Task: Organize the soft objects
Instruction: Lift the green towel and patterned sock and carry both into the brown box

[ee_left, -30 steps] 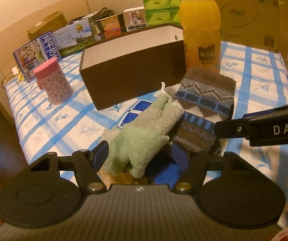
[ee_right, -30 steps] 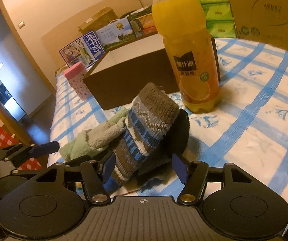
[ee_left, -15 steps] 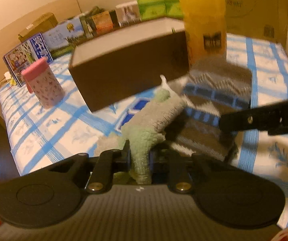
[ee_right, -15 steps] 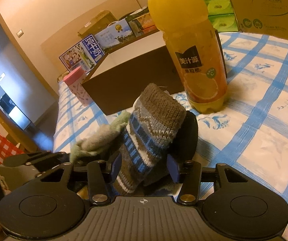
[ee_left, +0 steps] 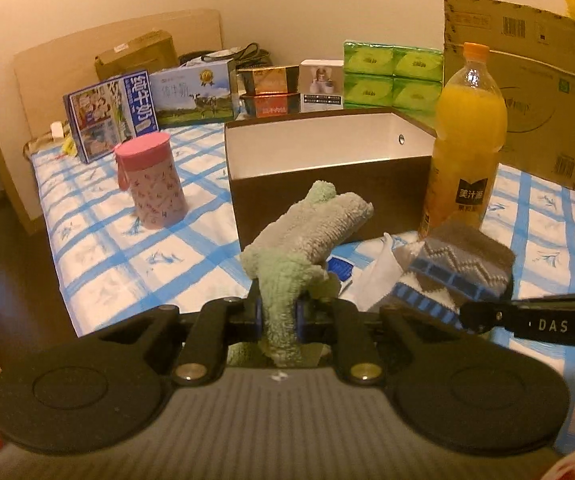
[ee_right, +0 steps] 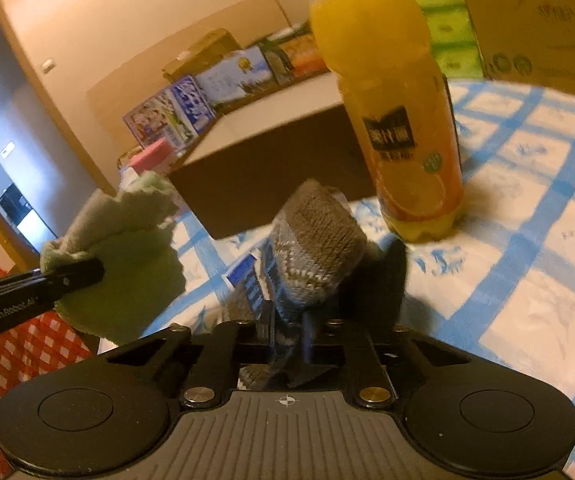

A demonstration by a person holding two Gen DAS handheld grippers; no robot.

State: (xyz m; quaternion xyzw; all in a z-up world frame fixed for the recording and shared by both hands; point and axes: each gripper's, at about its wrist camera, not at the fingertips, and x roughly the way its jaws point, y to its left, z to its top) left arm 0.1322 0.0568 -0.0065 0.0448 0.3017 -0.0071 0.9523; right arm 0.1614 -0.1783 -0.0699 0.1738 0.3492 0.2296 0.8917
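Two soft items are in hand, one per gripper. Left gripper (ee_left: 278,316) is clamped on the green fluffy cloth (ee_left: 307,236), which stands up out of the jaws and droops forward; it appears lifted off the blue-checked bedsheet (ee_left: 127,256). Right gripper (ee_right: 287,332) is clamped on the knitted patterned sock (ee_right: 315,240), toe end upward, with a dark item behind it that cannot be identified. Open brown box (ee_left: 327,168) sits just beyond both items, white interior visible, with the orange juice bottle (ee_left: 465,148) upright at its right front corner and the pink canister (ee_left: 149,180) well to its left. Judgement: step in hand is carrying both items to the box. Lift until trailing fabric clears the front wall, move in over the opening, release only once past the rim. Keep the right-hand path left of the bottle; a snagged sock could tip it.
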